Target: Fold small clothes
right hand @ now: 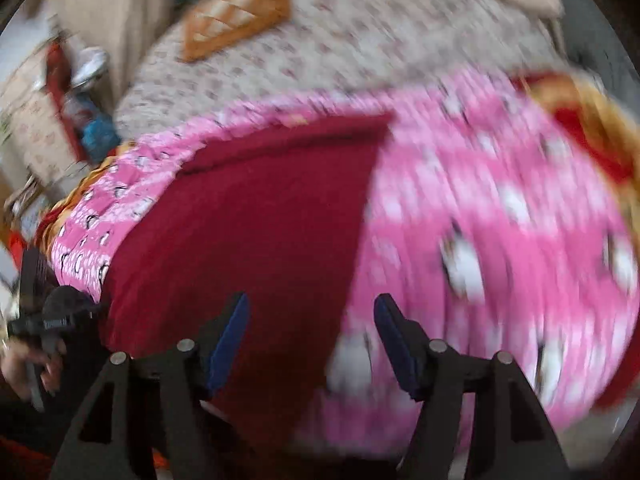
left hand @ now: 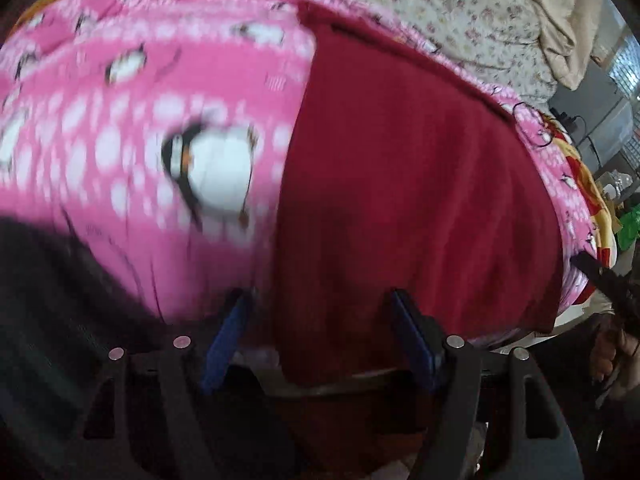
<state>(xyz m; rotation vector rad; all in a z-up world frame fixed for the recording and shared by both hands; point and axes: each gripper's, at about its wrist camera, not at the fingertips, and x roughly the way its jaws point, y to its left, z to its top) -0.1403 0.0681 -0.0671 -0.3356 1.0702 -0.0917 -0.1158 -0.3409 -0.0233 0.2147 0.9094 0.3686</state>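
A dark red garment [left hand: 408,200] lies flat on a pink penguin-print blanket [left hand: 140,120]. My left gripper [left hand: 320,304] is open, its blue pads over the garment's near left edge, holding nothing. In the right wrist view the same garment [right hand: 260,220] lies on the blanket [right hand: 500,220]. My right gripper [right hand: 312,308] is open over the garment's near right edge, empty. The other gripper shows at the far right edge of the left wrist view [left hand: 600,276] and at the left edge of the right wrist view [right hand: 52,320]. Both views are blurred.
A floral bedsheet [right hand: 360,40] lies beyond the blanket, with an orange quilted cushion [right hand: 240,12] on it. A beige cloth [left hand: 560,20] lies at the far right of the bed. Clutter stands beside the bed [right hand: 60,100].
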